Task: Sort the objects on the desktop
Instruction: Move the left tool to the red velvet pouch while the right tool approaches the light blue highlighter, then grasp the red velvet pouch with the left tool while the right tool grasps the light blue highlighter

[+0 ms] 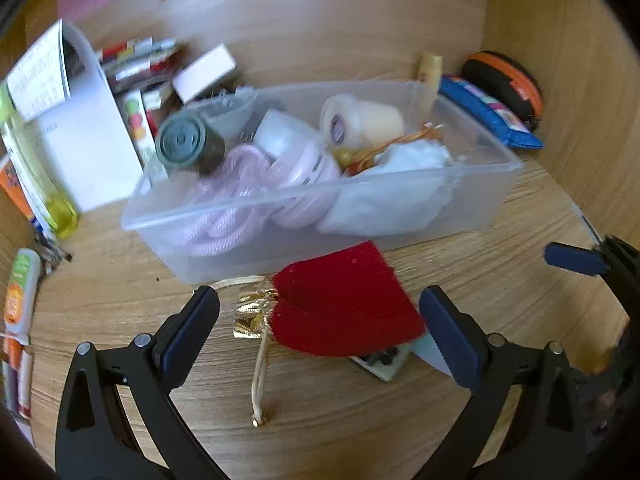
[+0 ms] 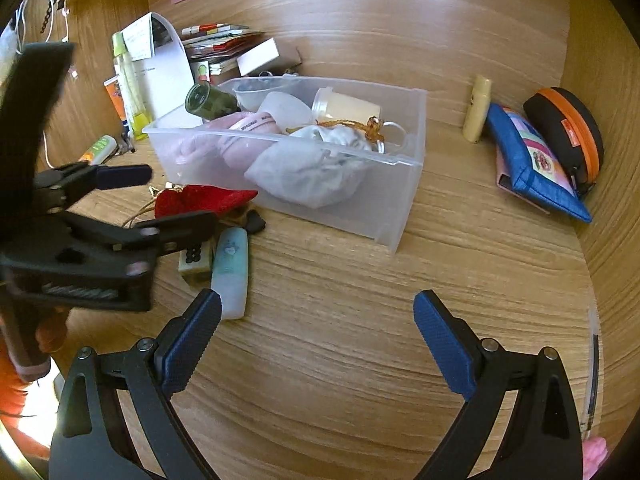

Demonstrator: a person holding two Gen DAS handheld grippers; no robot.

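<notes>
Left gripper (image 1: 320, 328): jaws spread wide, straddling a red velvet drawstring pouch (image 1: 344, 304) without closing on it; neither blue pad (image 1: 190, 338) touches the cloth. The pouch lies flat on the wooden desktop (image 1: 360, 420), just in front of a clear plastic bin (image 1: 320, 196), its gold-foil neck (image 1: 250, 314) and gold cord (image 1: 260, 376) trailing toward the camera. Partly under the pouch's near edge sits a mahjong tile (image 1: 382, 362).

Right gripper (image 2: 318, 344): jaws likewise wide apart, holding nothing, above bare desktop. In the right wrist view a pale teal tube (image 2: 231, 272) lies beside the tile (image 2: 195, 262), both just in front of the pouch (image 2: 200, 202), with a small black heart-shaped piece (image 2: 256, 222) near the bin's front wall.

Bin contents: a dark green jar (image 1: 188, 146) on its side, coiled pink cord (image 1: 232, 200), a pink round case (image 1: 304, 184), a cream lidded cup (image 1: 364, 122), white crumpled cloth (image 1: 392, 188).

Far right, against the wall: a blue zip pouch (image 2: 532, 164), a black-and-orange case (image 2: 568, 128), a cream tube (image 2: 477, 109). Far left: stacked books and a yellow bottle (image 2: 130, 92).
</notes>
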